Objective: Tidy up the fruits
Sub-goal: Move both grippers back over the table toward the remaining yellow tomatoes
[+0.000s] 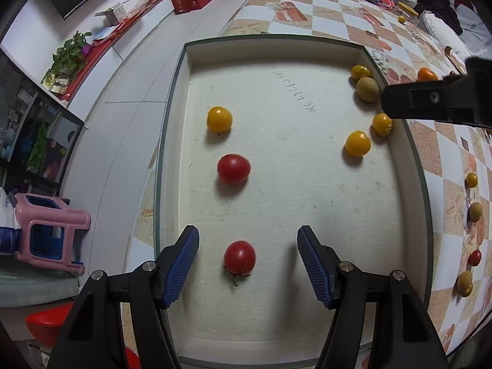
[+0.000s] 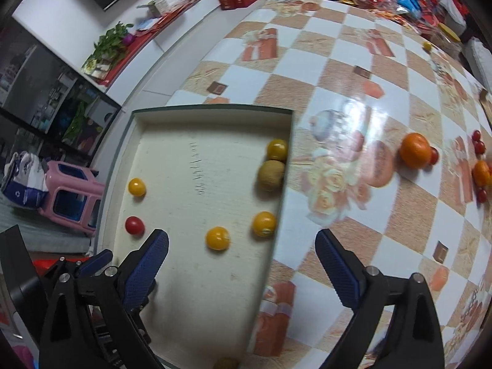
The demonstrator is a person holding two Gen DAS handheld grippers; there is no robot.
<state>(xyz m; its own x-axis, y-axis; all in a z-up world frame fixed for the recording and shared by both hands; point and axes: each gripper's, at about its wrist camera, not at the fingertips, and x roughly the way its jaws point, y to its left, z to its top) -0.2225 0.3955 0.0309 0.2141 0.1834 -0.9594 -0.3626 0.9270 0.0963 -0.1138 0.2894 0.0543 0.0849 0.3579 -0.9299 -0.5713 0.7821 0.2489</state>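
- Tray (image 1: 184, 98), white and shallow, sits on the checkered surface (image 2: 353, 70) with fruit scattered inside it.
- Left gripper (image 1: 247, 261) hangs over the tray's near end, jaws wide and holding nothing; a red tomato (image 1: 240, 258) with a stem lies on the tray floor between the blue pads (image 1: 183, 264), touching neither.
- A second red tomato (image 1: 233, 168) lies further in, and a yellow tomato (image 1: 219, 119) beyond it, both toward the tray's left side.
- Along the tray's right wall sit four more: two yellow ones (image 1: 357, 143) near each other, then a brown kiwi (image 1: 367, 89) touching another yellow fruit (image 1: 360, 72) in the far corner.
- Right gripper (image 2: 243, 264) hovers over the tray's right edge, jaws wide and empty, one finger above the tray and the other above the surface.
- Outside the tray, an orange (image 2: 415, 150) rests on the surface with a small red fruit (image 2: 434, 155) against it; more red and orange fruit lie at the far right.
- A pink stool (image 1: 52, 230) lies on the floor at left.
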